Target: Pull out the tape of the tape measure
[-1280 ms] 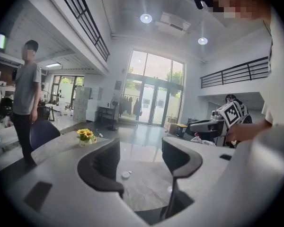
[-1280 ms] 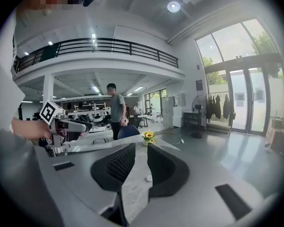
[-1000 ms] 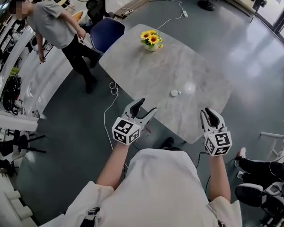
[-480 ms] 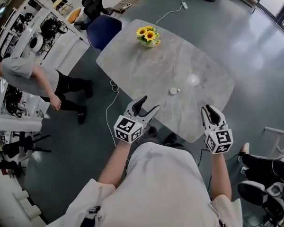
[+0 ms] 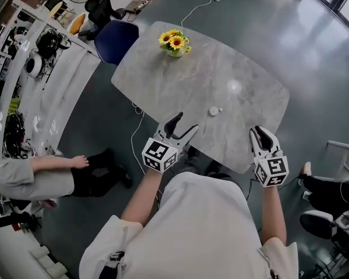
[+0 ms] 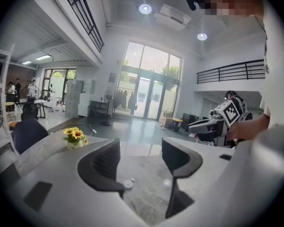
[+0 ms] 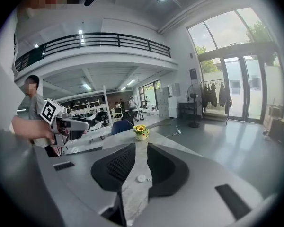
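The tape measure (image 5: 214,111) is a small round white case lying on the grey stone table (image 5: 244,57), toward its near side. My left gripper (image 5: 182,125) hangs at the table's near-left edge, jaws wide apart and empty, with the case a short way ahead and to its right. My right gripper (image 5: 260,132) hovers over the near-right corner, its jaws a narrow gap apart with nothing in them. In the left gripper view the case (image 6: 128,184) shows low between the jaws of the left gripper (image 6: 139,149). In the right gripper view the case (image 7: 141,178) lies beyond the right gripper (image 7: 141,149).
A pot of sunflowers (image 5: 174,42) stands at the table's far end, with a blue chair (image 5: 119,39) behind it. A person (image 5: 41,179) bends low on the floor at the left beside white shelving (image 5: 52,80). Another person's legs (image 5: 331,193) show at the right. A cable (image 5: 136,138) trails by the table.
Both grippers have moved a little forward toward the table's near edge. The person at the left has moved from the far left down to the near left and bent over.
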Demonstrator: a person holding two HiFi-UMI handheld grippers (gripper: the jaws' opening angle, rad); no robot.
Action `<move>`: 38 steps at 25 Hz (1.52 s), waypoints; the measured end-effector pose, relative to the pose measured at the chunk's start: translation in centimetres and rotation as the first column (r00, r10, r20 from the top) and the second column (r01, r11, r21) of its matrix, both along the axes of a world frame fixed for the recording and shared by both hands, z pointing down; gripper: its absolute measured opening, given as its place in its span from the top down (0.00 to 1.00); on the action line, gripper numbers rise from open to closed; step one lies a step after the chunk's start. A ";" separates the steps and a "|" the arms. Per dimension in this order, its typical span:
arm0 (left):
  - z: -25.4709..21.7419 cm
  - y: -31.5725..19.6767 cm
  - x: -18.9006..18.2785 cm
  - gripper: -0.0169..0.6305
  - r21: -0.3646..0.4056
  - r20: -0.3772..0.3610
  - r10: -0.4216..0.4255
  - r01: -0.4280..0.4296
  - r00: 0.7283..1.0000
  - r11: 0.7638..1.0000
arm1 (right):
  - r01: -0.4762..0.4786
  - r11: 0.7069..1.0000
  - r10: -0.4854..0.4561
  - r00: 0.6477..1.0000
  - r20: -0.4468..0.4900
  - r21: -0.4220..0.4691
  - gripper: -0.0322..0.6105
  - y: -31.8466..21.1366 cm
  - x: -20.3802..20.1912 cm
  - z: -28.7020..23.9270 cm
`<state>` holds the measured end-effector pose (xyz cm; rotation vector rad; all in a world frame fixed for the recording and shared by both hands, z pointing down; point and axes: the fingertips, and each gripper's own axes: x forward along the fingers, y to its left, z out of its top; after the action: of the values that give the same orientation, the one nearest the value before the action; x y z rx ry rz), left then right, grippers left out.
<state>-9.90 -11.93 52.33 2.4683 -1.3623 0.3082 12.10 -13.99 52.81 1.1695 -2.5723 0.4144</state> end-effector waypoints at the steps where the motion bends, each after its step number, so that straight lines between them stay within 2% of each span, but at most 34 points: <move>1: 0.3 -0.5 -0.2 0.54 -0.005 0.001 0.013 -0.013 1.000 1.000 | -0.006 1.000 0.006 1.000 -0.008 -0.002 0.80 -0.2 -0.3 0.2; 8: 4.0 -3.5 -0.3 0.54 -0.053 0.013 0.120 -0.119 0.993 0.991 | -0.047 0.999 0.045 0.998 -0.054 -0.026 0.80 -2.0 -2.0 2.2; 16: 10.3 -6.6 1.0 0.54 -0.127 0.057 0.245 -0.236 0.968 0.963 | -0.061 0.995 0.055 0.996 -0.076 -0.085 0.80 -3.9 -4.2 6.6; 22: 15.9 -8.3 2.9 0.54 -0.198 0.082 0.343 -0.321 0.936 0.926 | -0.075 0.986 0.061 0.993 -0.098 -0.152 0.80 -4.7 -5.2 11.5; 29: 22.1 -9.9 4.8 0.54 -0.252 0.111 0.454 -0.417 0.884 0.873 | -0.094 0.968 0.067 0.990 -0.123 -0.234 0.80 -5.0 -6.2 17.4; 38: 31.4 -11.6 6.0 0.54 -0.363 0.150 0.548 -0.469 0.823 0.805 | -0.110 0.947 0.071 0.988 -0.138 -0.301 0.80 -6.7 -6.7 24.1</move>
<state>-3.88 -23.54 83.69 2.5318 -0.6098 0.9104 5.39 -20.70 76.89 1.1611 -2.2514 0.7103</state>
